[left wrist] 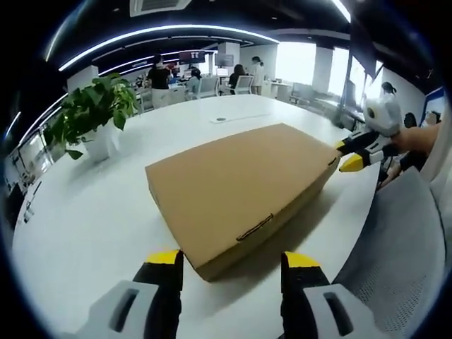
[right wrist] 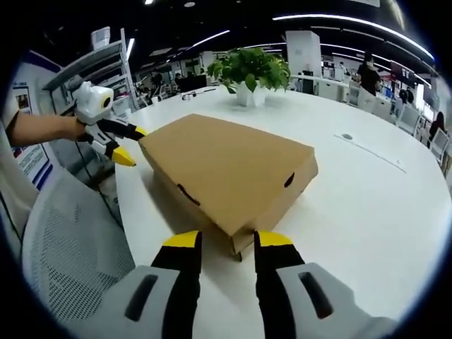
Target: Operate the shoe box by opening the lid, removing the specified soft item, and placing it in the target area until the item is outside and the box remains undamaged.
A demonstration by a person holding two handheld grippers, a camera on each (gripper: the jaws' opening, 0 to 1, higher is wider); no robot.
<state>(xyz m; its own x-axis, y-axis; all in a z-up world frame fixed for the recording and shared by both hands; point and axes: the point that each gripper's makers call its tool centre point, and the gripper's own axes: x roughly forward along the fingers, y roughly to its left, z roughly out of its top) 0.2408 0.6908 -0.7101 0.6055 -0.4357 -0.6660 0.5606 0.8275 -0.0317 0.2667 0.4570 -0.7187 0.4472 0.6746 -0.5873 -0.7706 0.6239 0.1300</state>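
Observation:
A closed brown cardboard shoe box [left wrist: 240, 187] lies flat on the white table [left wrist: 85, 226], its lid down. In the left gripper view my left gripper [left wrist: 232, 260] is open, its yellow-tipped jaws on either side of the box's near corner. The right gripper [left wrist: 346, 154], held by a hand, has its yellow tips at the box's far right corner. In the right gripper view my right gripper [right wrist: 227, 240] is open around the opposite corner of the box [right wrist: 226, 166]. The left gripper [right wrist: 133, 145] straddles the far left corner. What is inside the box is hidden.
A potted green plant [left wrist: 92, 113] [right wrist: 247, 70] stands on the table [right wrist: 367, 198] beyond the box. A grey mesh chair [left wrist: 402, 247] [right wrist: 70, 247] sits against the table edge by the person. People [left wrist: 159, 74] are at desks in the background.

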